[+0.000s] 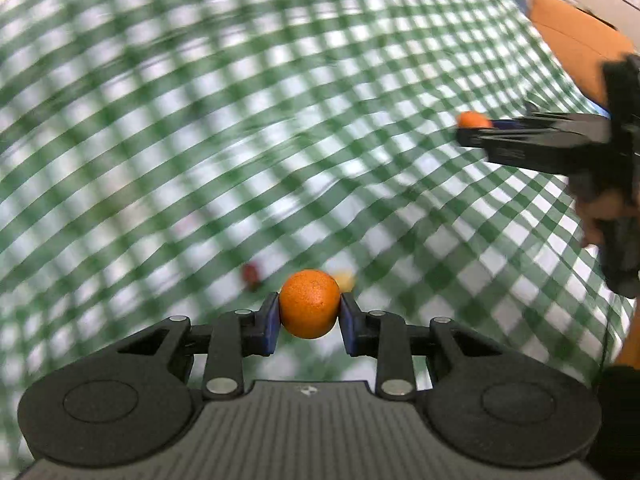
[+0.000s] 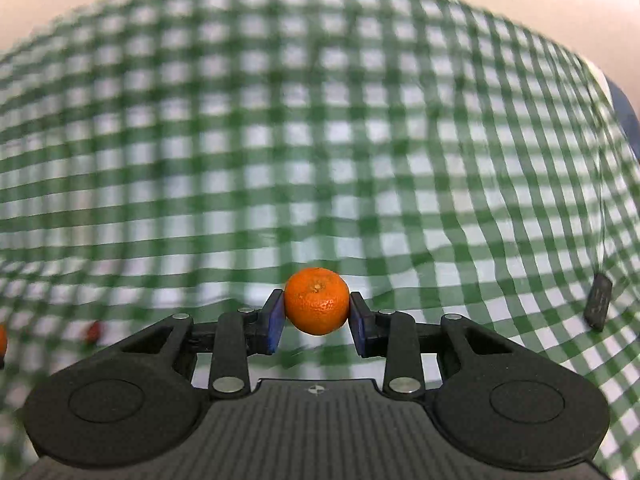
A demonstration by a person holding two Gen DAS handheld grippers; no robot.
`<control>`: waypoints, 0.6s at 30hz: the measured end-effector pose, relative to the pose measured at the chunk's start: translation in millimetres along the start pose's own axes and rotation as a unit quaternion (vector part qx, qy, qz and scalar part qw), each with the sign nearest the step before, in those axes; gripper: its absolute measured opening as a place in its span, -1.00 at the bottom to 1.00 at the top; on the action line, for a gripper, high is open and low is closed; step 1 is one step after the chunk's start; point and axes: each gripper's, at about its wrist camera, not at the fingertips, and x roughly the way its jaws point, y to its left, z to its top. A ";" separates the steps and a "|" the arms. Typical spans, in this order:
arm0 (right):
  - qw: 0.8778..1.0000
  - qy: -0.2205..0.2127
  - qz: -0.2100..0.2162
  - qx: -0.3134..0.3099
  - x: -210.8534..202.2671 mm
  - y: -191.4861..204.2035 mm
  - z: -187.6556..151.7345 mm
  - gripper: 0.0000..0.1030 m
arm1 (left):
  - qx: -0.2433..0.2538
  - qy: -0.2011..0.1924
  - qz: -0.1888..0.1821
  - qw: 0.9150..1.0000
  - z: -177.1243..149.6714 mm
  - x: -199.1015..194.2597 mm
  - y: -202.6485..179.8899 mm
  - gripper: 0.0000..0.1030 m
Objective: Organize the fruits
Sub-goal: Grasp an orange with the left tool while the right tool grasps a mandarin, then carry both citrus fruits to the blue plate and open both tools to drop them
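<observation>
My left gripper [image 1: 309, 316] is shut on a small orange mandarin [image 1: 309, 303], lifted above the green-and-white checked tablecloth [image 1: 240, 120]. My right gripper [image 2: 317, 312] is shut on a second mandarin [image 2: 317, 300], its stem end facing up. In the left wrist view the right gripper [image 1: 476, 130] reaches in from the right edge with its mandarin [image 1: 473, 120] at the tip, held by a hand [image 1: 604, 212]. A blurred red fruit [image 1: 251, 273] and a yellowish fruit [image 1: 345, 279] lie on the cloth below the left gripper.
An orange-brown box [image 1: 576, 44] stands past the table's far right edge. A dark flat object [image 2: 599, 306] with a thin cord lies on the cloth at the right. A red fruit [image 2: 94, 331] and part of an orange one [image 2: 2, 340] show at the left.
</observation>
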 end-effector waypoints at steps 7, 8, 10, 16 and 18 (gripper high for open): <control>0.994 0.013 0.104 -0.026 -111.3 84.2 -21.9 -0.32 | -0.083 0.033 0.062 0.994 -80.4 -114.6 32.2 -0.34; 0.992 0.017 0.119 -0.026 -122.5 96.4 -24.9 -0.32 | -0.095 0.039 0.067 0.992 -91.3 -126.7 37.5 -0.34; 0.988 0.028 0.151 -0.021 -147.0 125.3 -35.0 -0.32 | -0.120 0.048 0.082 0.988 -117.1 -152.7 47.3 -0.34; 0.968 0.076 0.235 -0.031 -213.9 210.7 -52.2 -0.32 | -0.152 0.050 0.117 0.980 -182.9 -213.8 59.7 -0.34; 0.963 0.089 0.249 -0.044 -231.0 233.3 -62.7 -0.32 | -0.161 0.048 0.121 0.978 -198.7 -225.8 61.6 -0.34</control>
